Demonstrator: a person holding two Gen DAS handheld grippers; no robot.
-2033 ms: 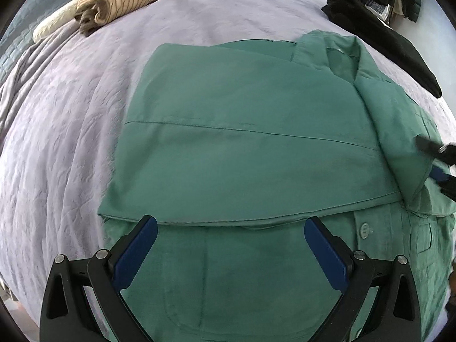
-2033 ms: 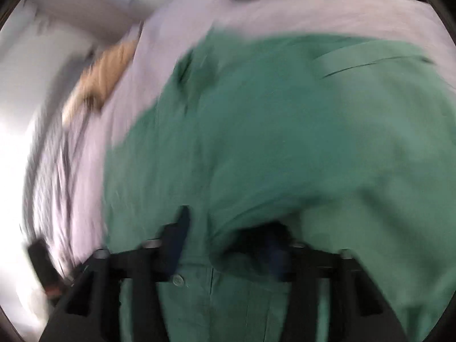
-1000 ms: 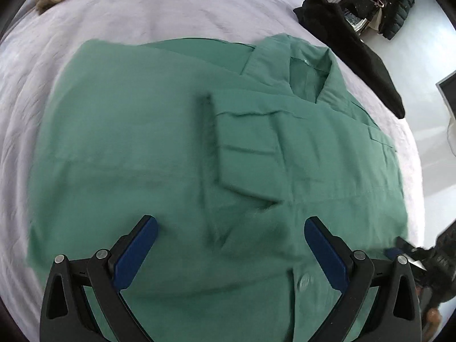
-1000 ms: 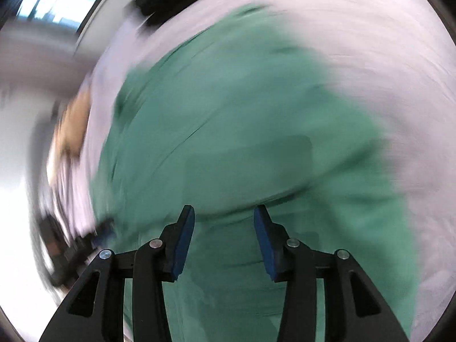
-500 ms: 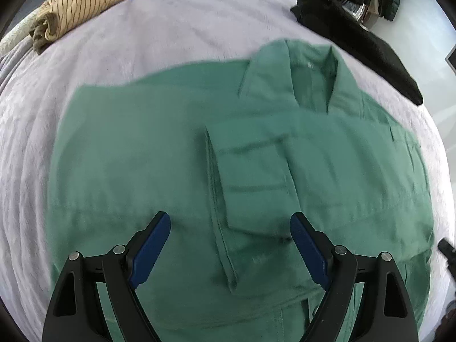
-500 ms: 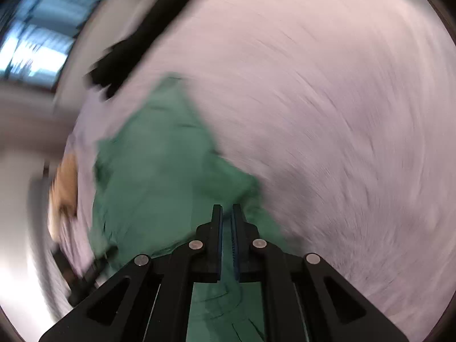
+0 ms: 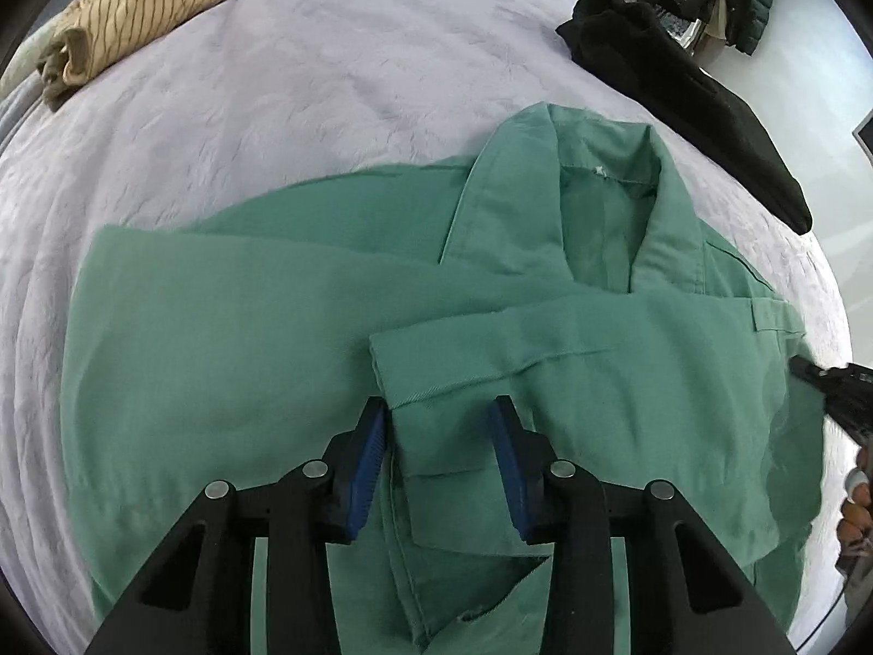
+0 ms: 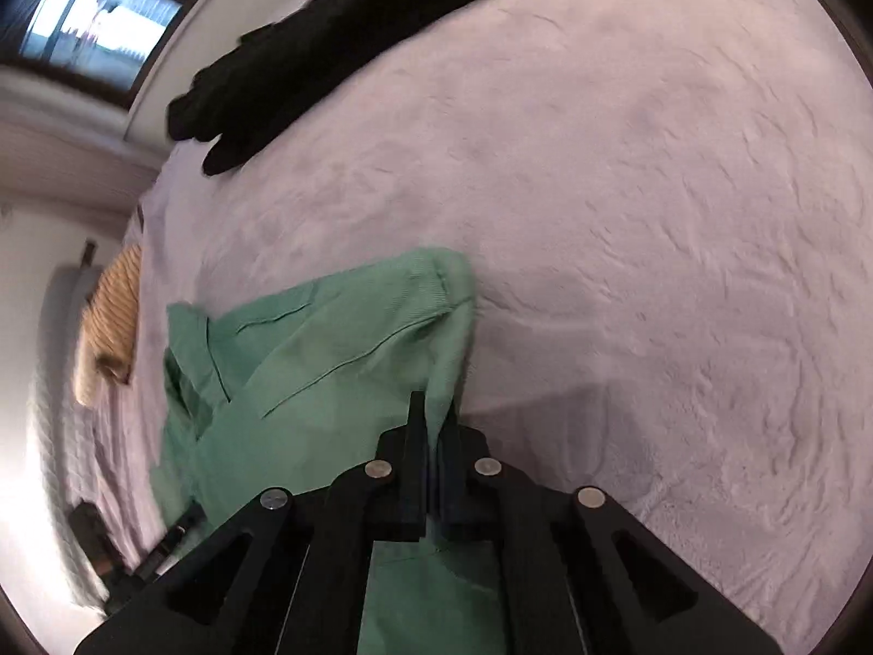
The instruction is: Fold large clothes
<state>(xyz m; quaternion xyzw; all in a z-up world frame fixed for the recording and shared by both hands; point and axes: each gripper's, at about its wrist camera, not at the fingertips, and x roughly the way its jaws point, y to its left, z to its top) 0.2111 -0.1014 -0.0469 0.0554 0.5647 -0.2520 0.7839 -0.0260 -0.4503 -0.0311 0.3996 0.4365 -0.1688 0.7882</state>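
While the left gripper (image 7: 439, 436) closes around a folded cuff, pads not yet pressing, the right gripper (image 8: 434, 436) pinches woven green shirt (image 7: 218, 355) fabric. Textured lilac bedspread (image 7: 327, 82) beneath — black garment (image 7: 682, 87) at its far edge.

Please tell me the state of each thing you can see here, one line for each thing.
Green shirt: lying flat on the bed, one sleeve folded across its front.
Sleeve cuff: between the left gripper's pads.
Left gripper: jaws closing around the cuff.
Right gripper: shut on the shirt's edge.
Black garment: lying loose at the bed's far edge.
Striped garment: bundled up, far corner.
Bed cover: spread out, slightly wrinkled.
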